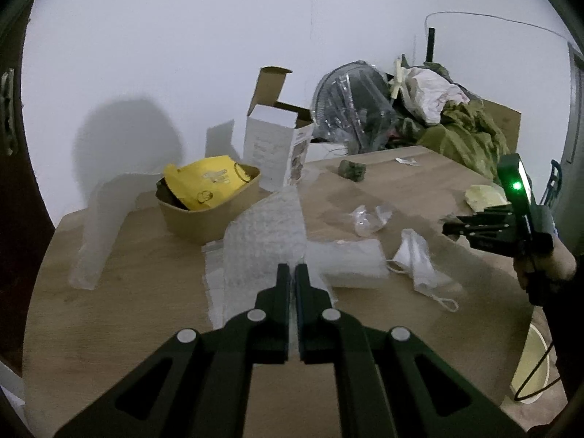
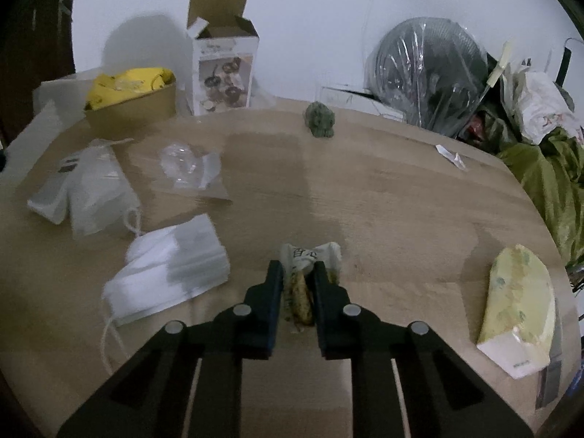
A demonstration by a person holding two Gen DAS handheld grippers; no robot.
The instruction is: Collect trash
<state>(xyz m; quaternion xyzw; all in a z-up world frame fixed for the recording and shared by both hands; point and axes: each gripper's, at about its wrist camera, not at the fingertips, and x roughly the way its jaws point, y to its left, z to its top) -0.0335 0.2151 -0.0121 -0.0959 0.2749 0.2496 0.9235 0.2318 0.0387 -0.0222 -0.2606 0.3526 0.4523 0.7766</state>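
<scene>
My left gripper [image 1: 293,269] is shut on a sheet of bubble wrap [image 1: 266,241] and holds it up over the wooden table [image 1: 146,284]. My right gripper [image 2: 298,268] is shut on a crumpled snack wrapper [image 2: 310,259] low over the table; it also shows in the left wrist view [image 1: 452,226]. A white face mask [image 2: 171,270] lies left of the right gripper. A clear plastic bag [image 2: 189,168], a yellow-green packet [image 2: 518,303], a dark green clump [image 2: 320,120] and a small clear scrap [image 2: 450,156] lie on the table.
A brown paper bowl [image 1: 204,215] holding yellow packaging [image 1: 208,182] stands at the back left beside an open white carton [image 1: 273,146]. A plastic-wrapped fan [image 2: 430,73] and piled green cloth [image 2: 547,175] crowd the far right. A white bag [image 2: 87,193] lies at left.
</scene>
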